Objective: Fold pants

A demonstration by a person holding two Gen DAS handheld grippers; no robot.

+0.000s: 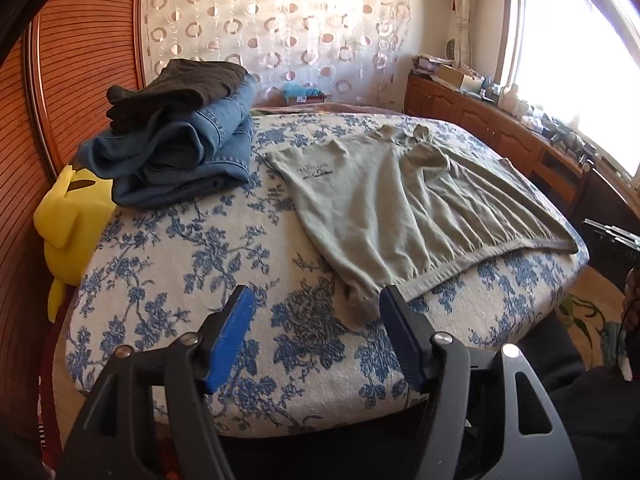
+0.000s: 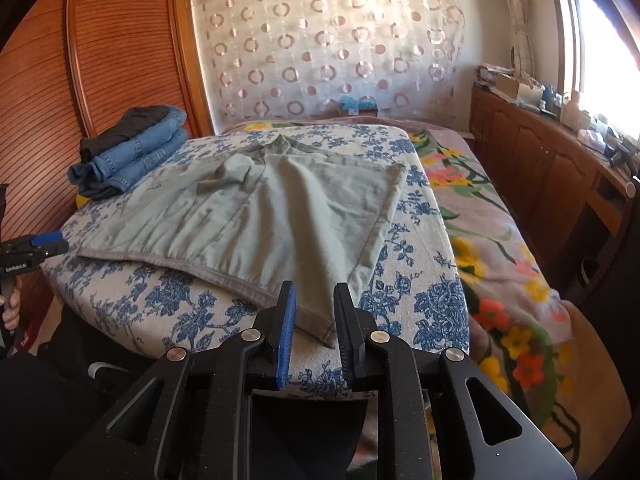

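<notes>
Grey-green pants (image 2: pixel 256 204) lie spread flat on the bed (image 2: pixel 436 304), on the blue floral cover, waistband edge toward the camera side, legs running off toward the far end. One leg looks already laid over the other near the crotch, so a first fold seems done, though I can't be sure.

Left tool (image 1: pixel 316 306) stands wide, blue pads apart, nothing between them. It hovers just off the near left corner of the pants; the cuff-like corner sits just ahead of the right pad, not gripped. In the right wrist view the same tool shows at the far left edge, beside the waistband end, with a hand (image 2: pixel 10 308) on its grip.

Right tool (image 2: pixel 314 300) is narrow, a slim gap between the pads. The near right corner of the pants lies in that gap. Pads don't look pressed on the cloth; it reads as let go, resting on the bed.

Both tools tilt down toward the bed at a moderate slant, side by side along the near edge.

Step, as I judge it: between folds, corners set down. Next move likely calls for re-gripping the near edge at both corners and carrying it across to halve the pants, keeping the layers square.

Folded jeans stack (image 1: pixel 180 152) sits at the far left, well apart from the pants.
</notes>
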